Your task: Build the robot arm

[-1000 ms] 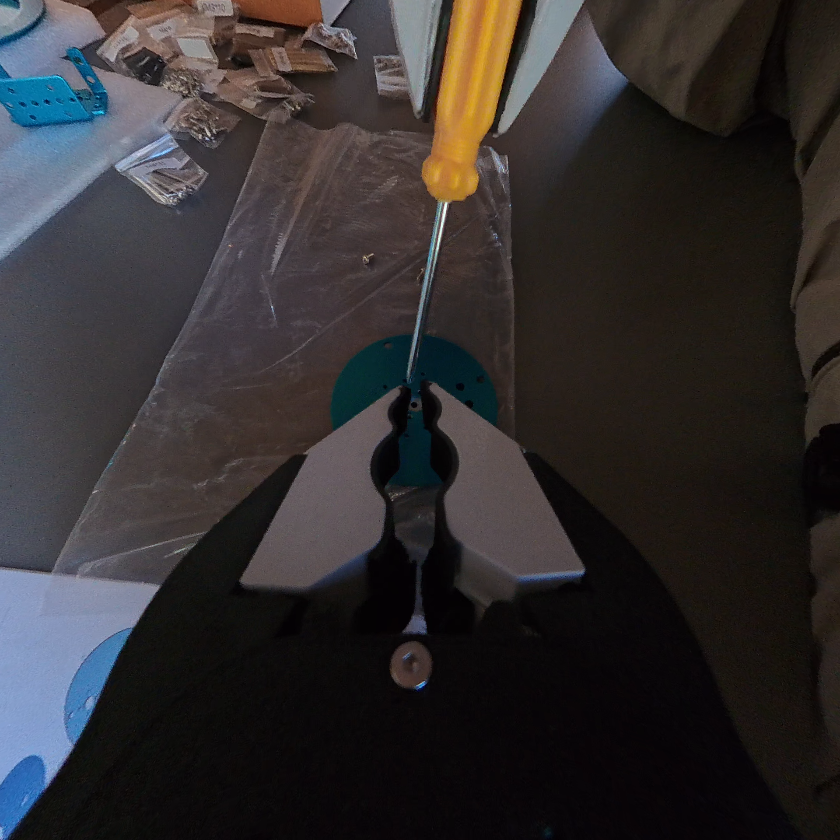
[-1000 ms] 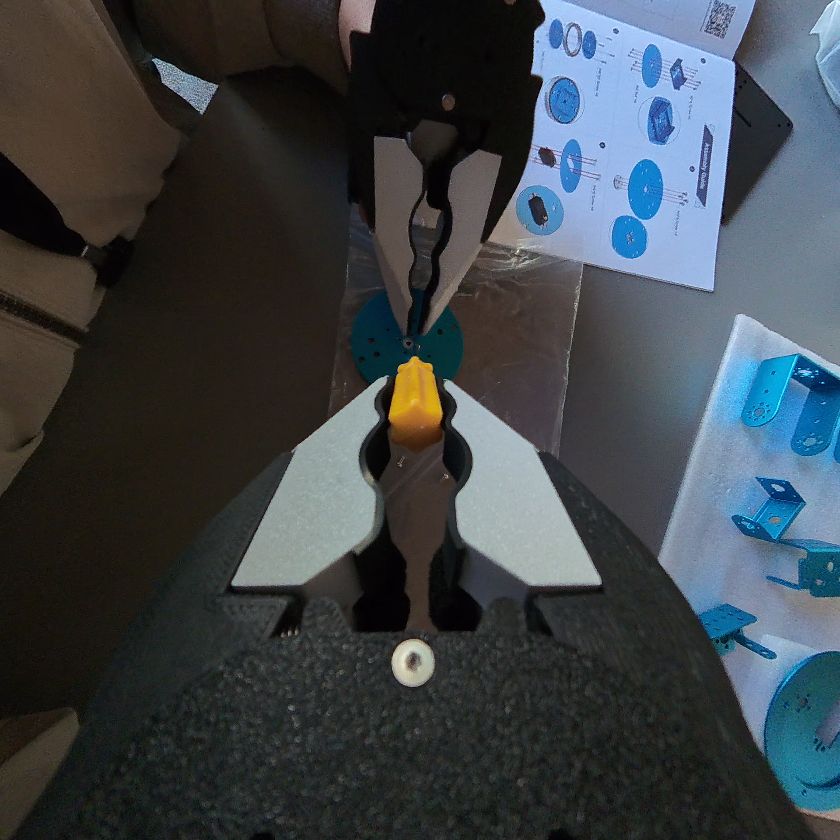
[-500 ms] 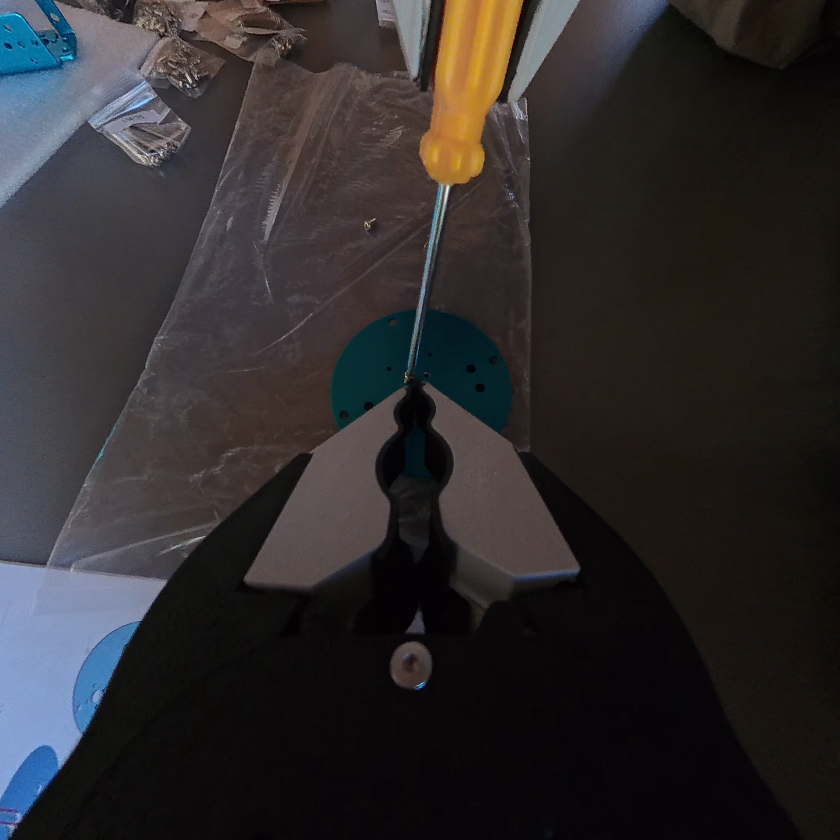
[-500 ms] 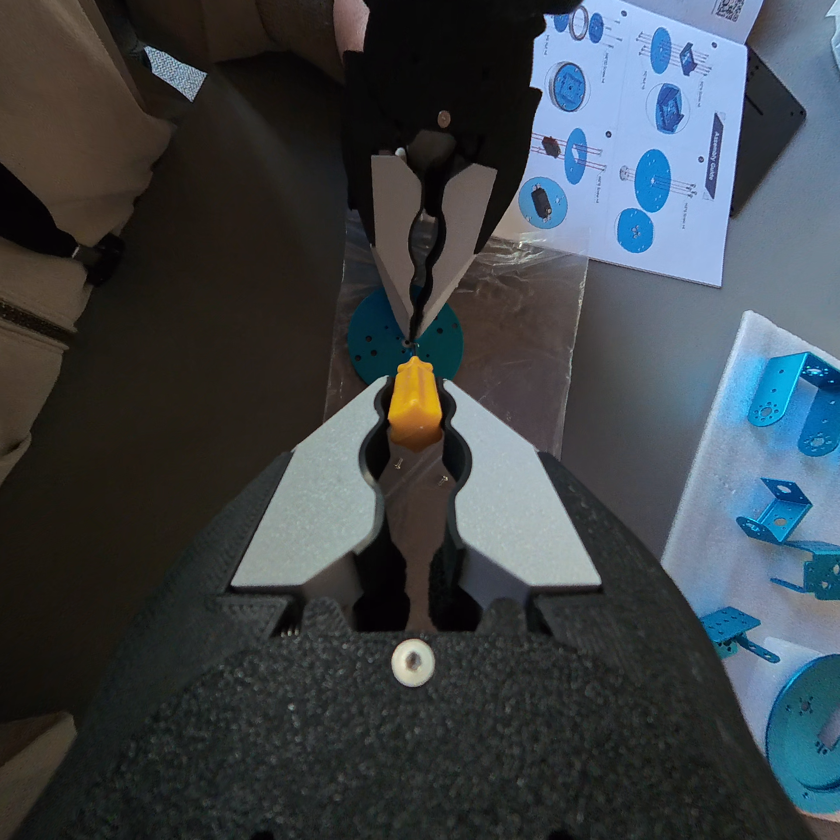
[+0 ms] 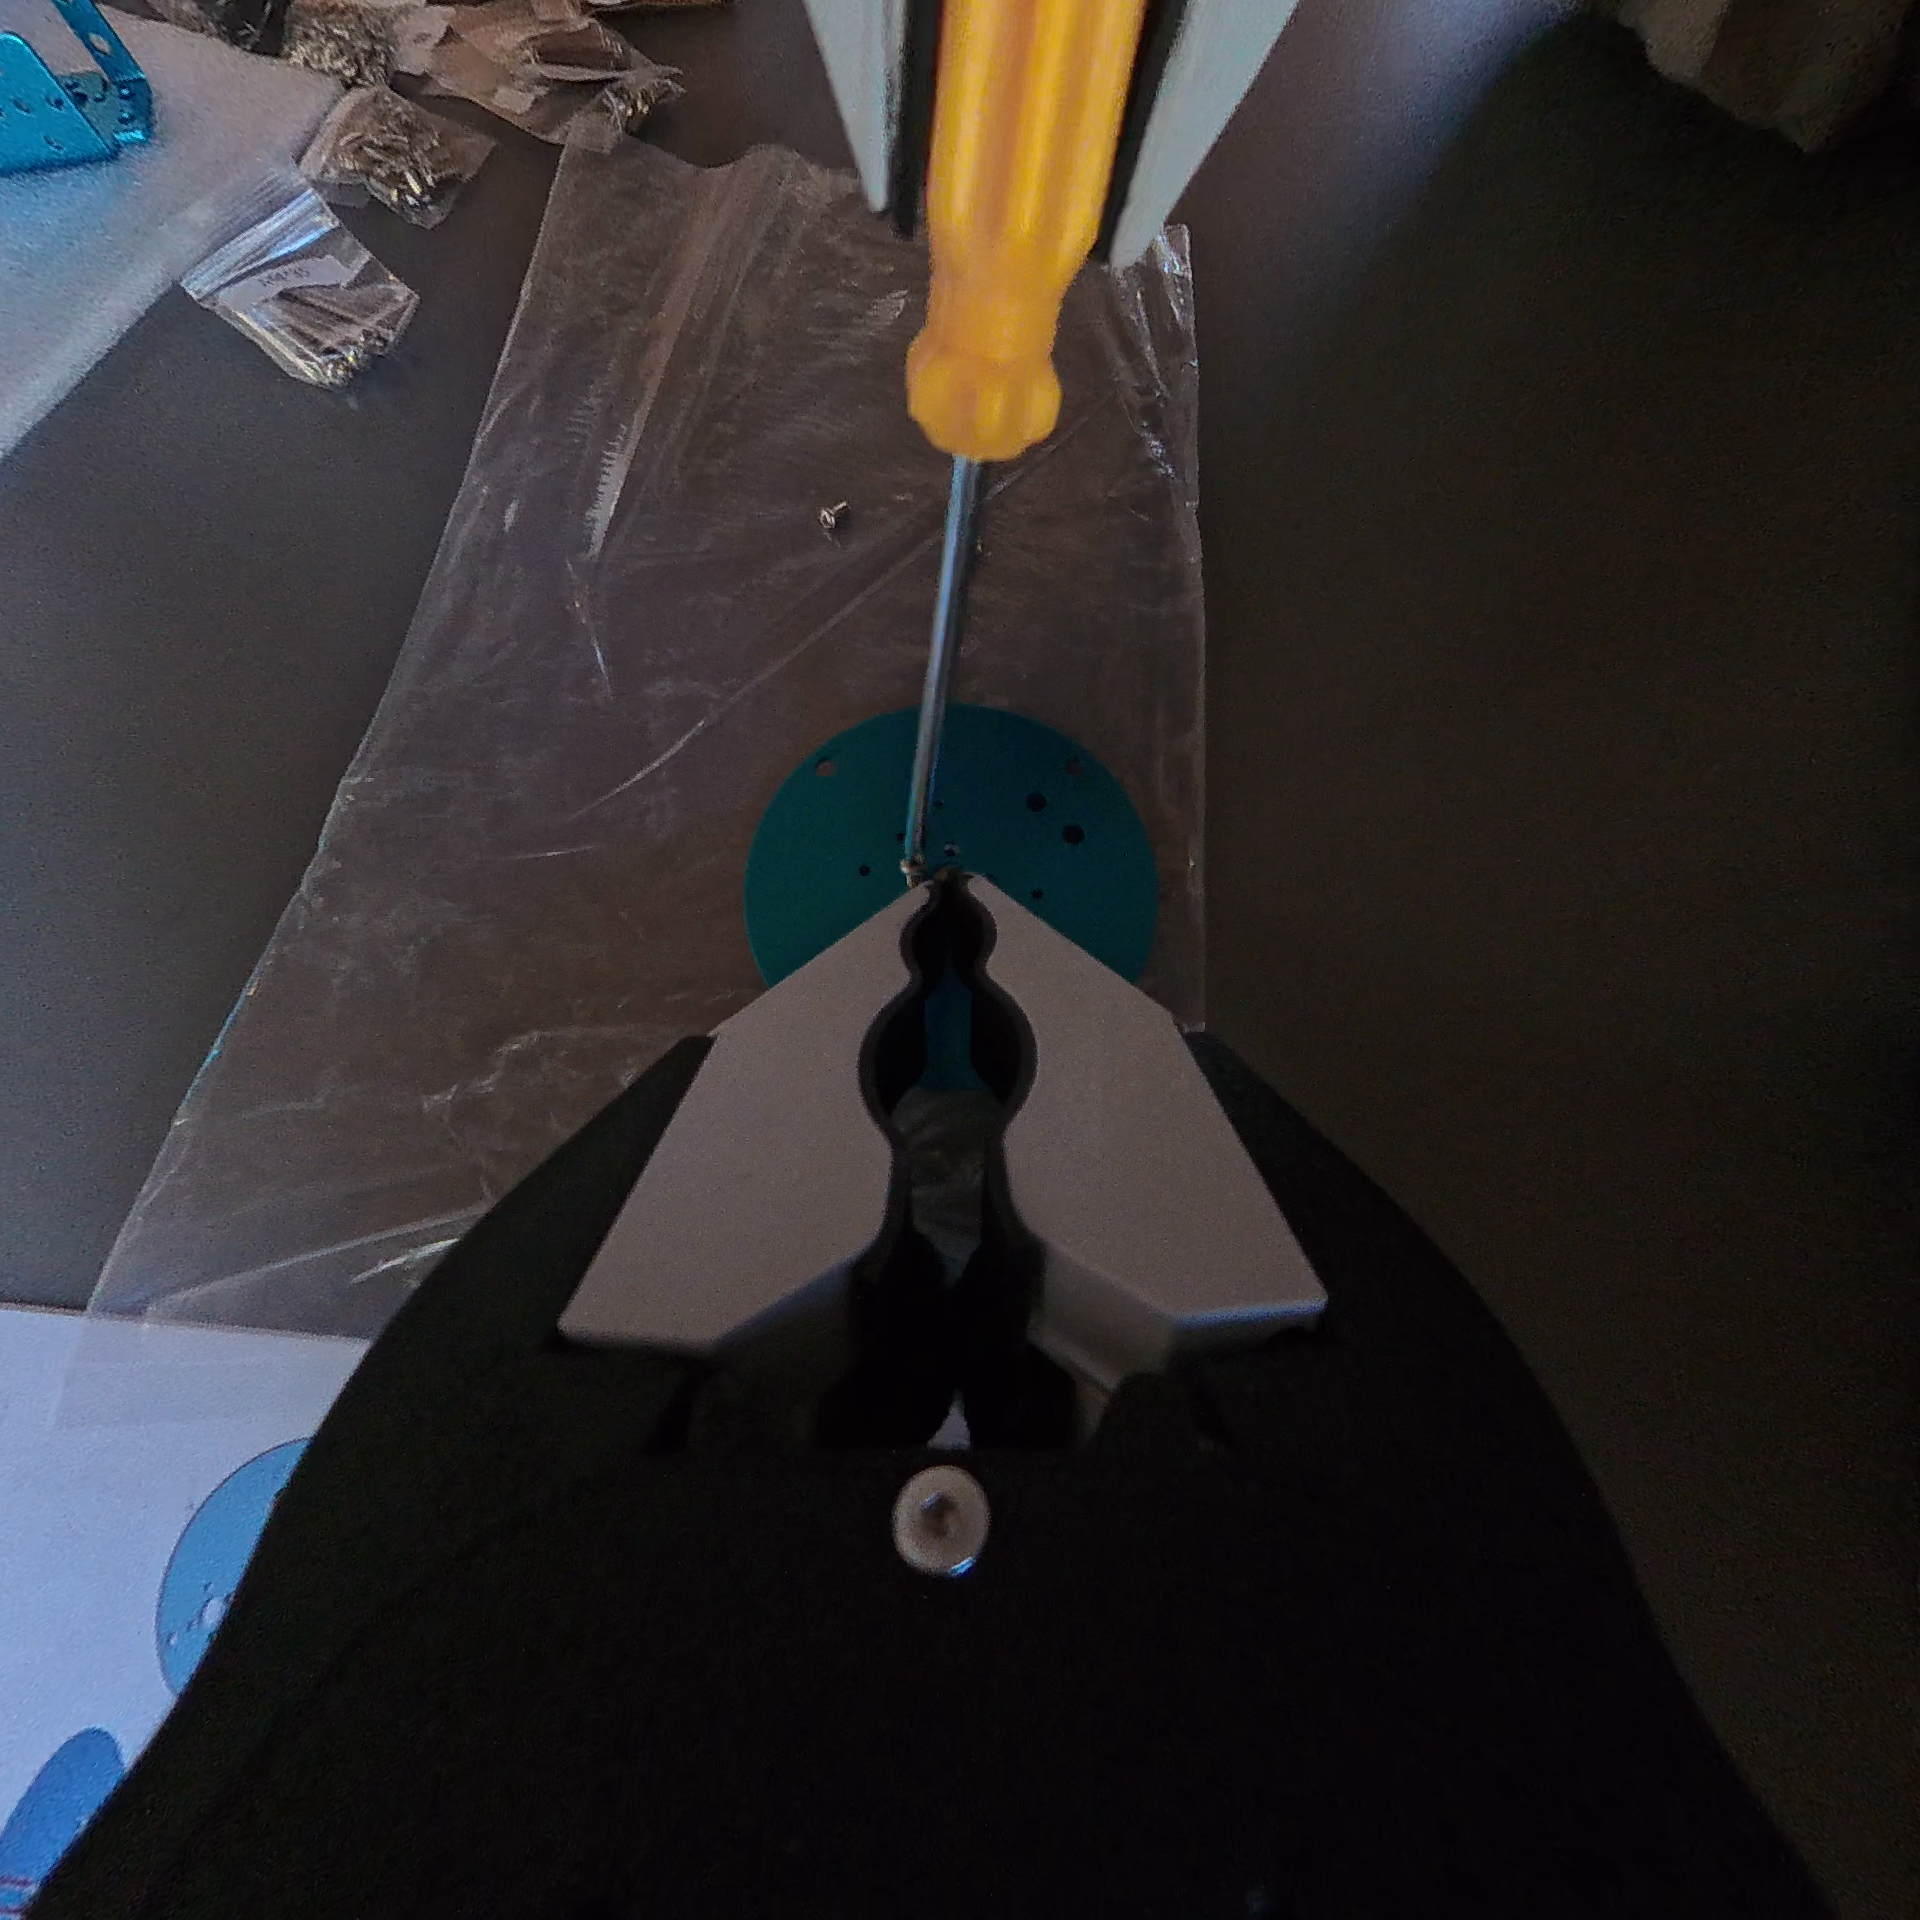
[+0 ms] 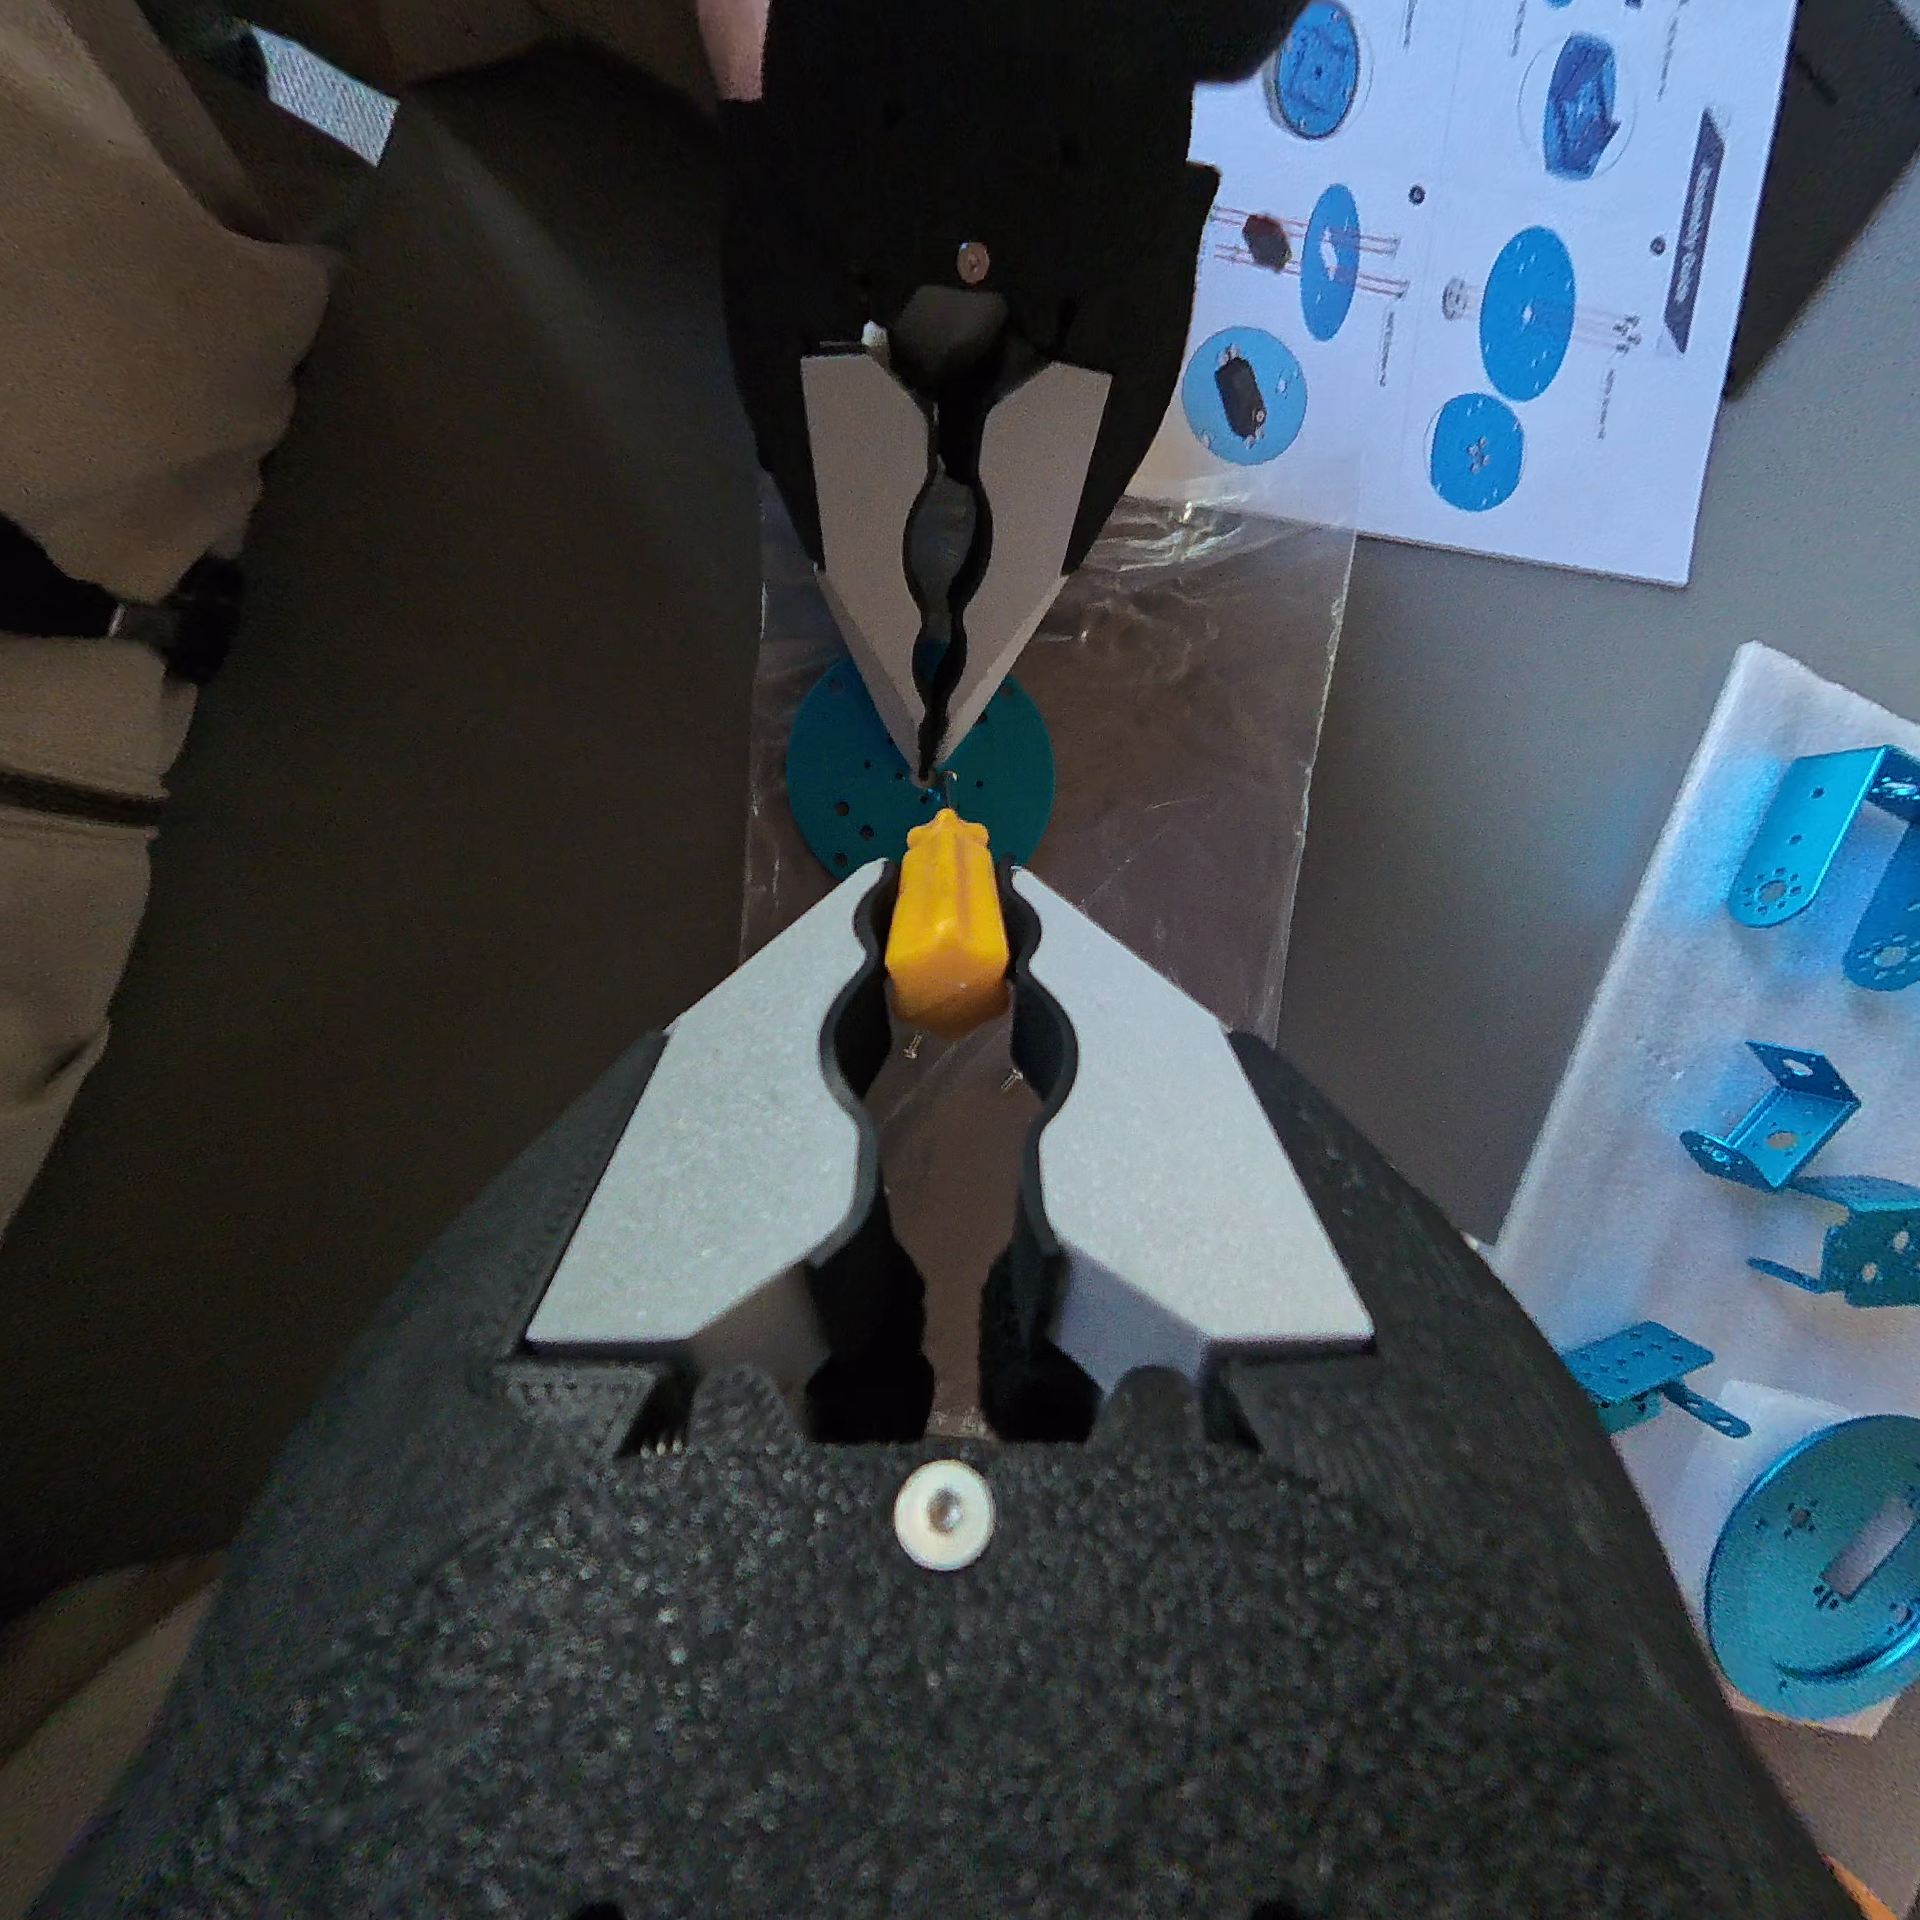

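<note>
We see the right tool (image 6: 943,914) clamping the yellow screwdriver (image 5: 1003,260) by its handle, the shaft slanting down to a tiny screw (image 5: 912,864) on the teal disc (image 5: 1039,800). The left tool (image 5: 948,881) has its tips pressed together right at that screw. The disc lies on a clear plastic bag (image 5: 623,831) on the dark worktop (image 5: 1558,831); a loose screw (image 5: 831,515) sits farther along the bag.

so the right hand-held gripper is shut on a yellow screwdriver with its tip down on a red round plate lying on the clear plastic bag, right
Not quite: the round plate is teal blue, not red, as the left wrist view shows. The rest holds: the right hand-held gripper is shut on the yellow screwdriver, its tip down on that plate, which lies on the clear plastic bag.
</note>
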A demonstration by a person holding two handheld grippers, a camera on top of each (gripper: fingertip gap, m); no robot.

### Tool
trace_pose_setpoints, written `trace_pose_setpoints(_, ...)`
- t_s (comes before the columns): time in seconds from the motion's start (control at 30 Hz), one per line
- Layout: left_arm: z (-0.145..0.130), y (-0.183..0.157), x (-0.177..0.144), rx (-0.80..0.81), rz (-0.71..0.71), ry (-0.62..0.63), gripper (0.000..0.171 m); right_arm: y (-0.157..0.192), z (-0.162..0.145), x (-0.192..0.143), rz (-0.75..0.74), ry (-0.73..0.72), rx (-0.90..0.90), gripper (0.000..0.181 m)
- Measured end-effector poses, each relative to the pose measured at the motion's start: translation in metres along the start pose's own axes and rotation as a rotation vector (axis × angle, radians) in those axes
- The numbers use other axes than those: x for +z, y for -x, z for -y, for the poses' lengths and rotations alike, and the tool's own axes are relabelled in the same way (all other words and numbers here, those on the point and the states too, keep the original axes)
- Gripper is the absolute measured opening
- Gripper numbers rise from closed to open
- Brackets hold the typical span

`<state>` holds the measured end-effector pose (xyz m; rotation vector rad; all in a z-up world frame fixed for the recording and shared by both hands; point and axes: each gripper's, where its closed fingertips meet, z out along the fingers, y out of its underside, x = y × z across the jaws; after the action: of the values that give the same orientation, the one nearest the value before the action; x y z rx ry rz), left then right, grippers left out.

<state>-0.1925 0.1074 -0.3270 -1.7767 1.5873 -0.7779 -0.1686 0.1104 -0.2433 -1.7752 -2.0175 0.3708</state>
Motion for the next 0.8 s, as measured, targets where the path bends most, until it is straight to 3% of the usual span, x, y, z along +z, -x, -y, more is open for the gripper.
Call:
trace_pose_setpoints(0.6, 0.001, 0.001, -0.001, 0.018, 0.018, -0.013, 0.001, -0.012, 0.02, 0.009, 0.112, 0.233, 0.106, 0.017)
trace_pose_setpoints(0.8, 0.008, 0.003, -0.012, 0.015, 0.058, -0.088, 0.014, -0.013, 0.02, 0.01, 0.106, 0.257, 0.102, 0.017)
